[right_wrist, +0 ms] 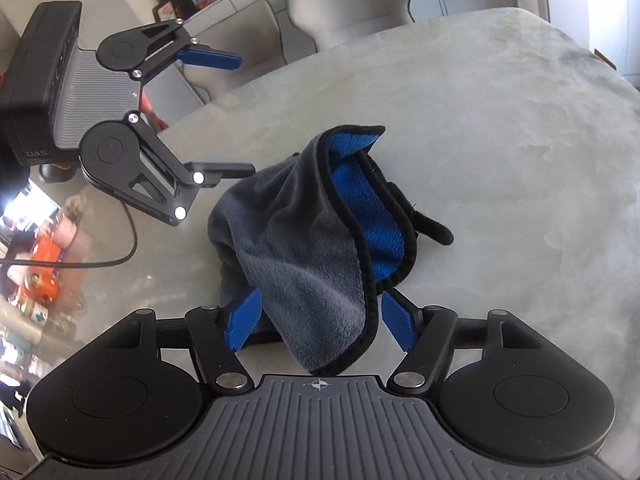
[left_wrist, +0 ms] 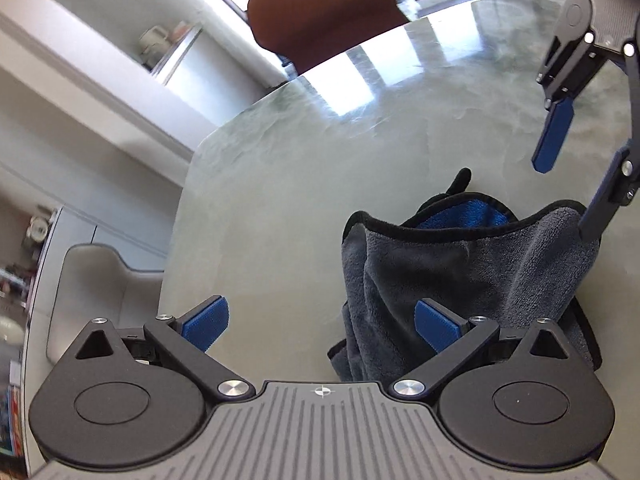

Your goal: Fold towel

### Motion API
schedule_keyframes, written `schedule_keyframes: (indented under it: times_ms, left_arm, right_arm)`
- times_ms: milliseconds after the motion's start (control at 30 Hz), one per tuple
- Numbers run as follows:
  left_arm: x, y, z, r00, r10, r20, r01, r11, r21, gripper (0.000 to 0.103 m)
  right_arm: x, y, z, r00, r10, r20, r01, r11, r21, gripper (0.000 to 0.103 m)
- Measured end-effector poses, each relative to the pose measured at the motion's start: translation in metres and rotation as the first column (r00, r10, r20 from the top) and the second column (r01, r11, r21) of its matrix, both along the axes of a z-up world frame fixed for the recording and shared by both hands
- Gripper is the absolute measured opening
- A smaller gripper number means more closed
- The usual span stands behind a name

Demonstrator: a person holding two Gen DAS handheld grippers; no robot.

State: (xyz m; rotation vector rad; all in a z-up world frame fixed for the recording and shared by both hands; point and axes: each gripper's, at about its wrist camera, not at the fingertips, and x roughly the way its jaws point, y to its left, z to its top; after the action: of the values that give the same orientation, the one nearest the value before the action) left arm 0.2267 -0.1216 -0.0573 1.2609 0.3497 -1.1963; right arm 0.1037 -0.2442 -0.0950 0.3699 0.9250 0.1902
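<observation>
On the table: the towel (right_wrist: 304, 236) sits on the pale table (right_wrist: 500, 128) bunched, grey side out, blue lining showing
Right gripper (right_wrist: 316, 320): jaws spread around a drooping grey flap, pads not visibly pressing, likely lining up a corner grab
Left gripper (left_wrist: 320, 326): jaws wide apart, empty, beside the heap
Containers: none in view

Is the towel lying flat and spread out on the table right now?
No: the towel sits bunched in a crumpled heap on the table, its grey side draped over folds that show the blue inner side.
</observation>
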Motion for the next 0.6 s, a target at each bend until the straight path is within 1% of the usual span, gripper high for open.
schedule_keyframes:
  times_ms: [67,100,167,233,267,300,333,400,433,467,533,600]
  left_arm:
    - [-0.002,-0.006,-0.003,0.996,-0.086,-0.008,0.086,0.995,0.044,0.102]
    - [-0.005,-0.009,-0.007,0.99,-0.141,-0.011,0.142,0.987,0.081,0.102]
    - [-0.009,-0.015,-0.013,0.969,-0.246,-0.022,0.246,0.957,0.151,0.102]
    - [-0.009,-0.022,-0.023,0.956,-0.287,-0.055,0.292,0.937,0.191,0.102]
    - [-0.007,-0.024,-0.026,0.955,-0.287,-0.074,0.296,0.934,0.199,0.101]
    - [-0.005,-0.027,-0.03,0.954,-0.286,-0.092,0.299,0.931,0.208,0.101]
    - [-0.002,-0.03,-0.033,0.954,-0.279,-0.113,0.298,0.93,0.214,0.1]
    - [0.003,-0.034,-0.036,0.949,-0.279,-0.148,0.306,0.928,0.214,0.097]
    - [0.004,-0.035,-0.036,0.942,-0.293,-0.165,0.323,0.923,0.207,0.096]
    - [0.005,-0.035,-0.036,0.936,-0.31,-0.167,0.34,0.919,0.198,0.095]
    - [0.003,-0.033,-0.037,0.917,-0.372,-0.142,0.393,0.904,0.167,0.095]
    - [0.001,-0.032,-0.039,0.901,-0.419,-0.112,0.432,0.885,0.172,0.093]
  right_arm:
    - [0.004,-0.003,-0.005,1.0,-0.001,-0.011,0.001,1.0,-0.006,0.072]
    - [0.006,-0.004,-0.008,1.0,0.001,-0.016,-0.001,1.0,-0.007,0.072]
    - [0.009,-0.008,-0.016,1.0,-0.006,-0.03,0.006,1.0,0.011,0.072]
    - [0.011,-0.012,-0.021,0.999,-0.018,-0.039,0.019,0.999,0.041,0.072]
    - [0.013,-0.013,-0.023,0.999,-0.023,-0.046,0.026,0.998,0.055,0.07]
    - [0.014,-0.014,-0.024,0.998,-0.027,-0.048,0.029,0.998,0.058,0.064]
    - [0.015,-0.014,-0.025,0.998,-0.028,-0.048,0.031,0.998,0.056,0.06]
    - [0.017,-0.014,-0.027,0.999,-0.021,-0.048,0.024,0.998,0.051,0.057]
    - [0.019,-0.014,-0.028,0.999,-0.022,-0.05,0.024,0.999,0.044,0.057]
    - [0.02,-0.014,-0.03,0.998,-0.023,-0.052,0.025,0.999,0.037,0.054]
    - [0.022,-0.015,-0.033,0.998,-0.024,-0.054,0.027,0.999,0.039,0.053]
    - [0.023,-0.015,-0.034,0.998,-0.025,-0.052,0.028,0.998,0.051,0.053]
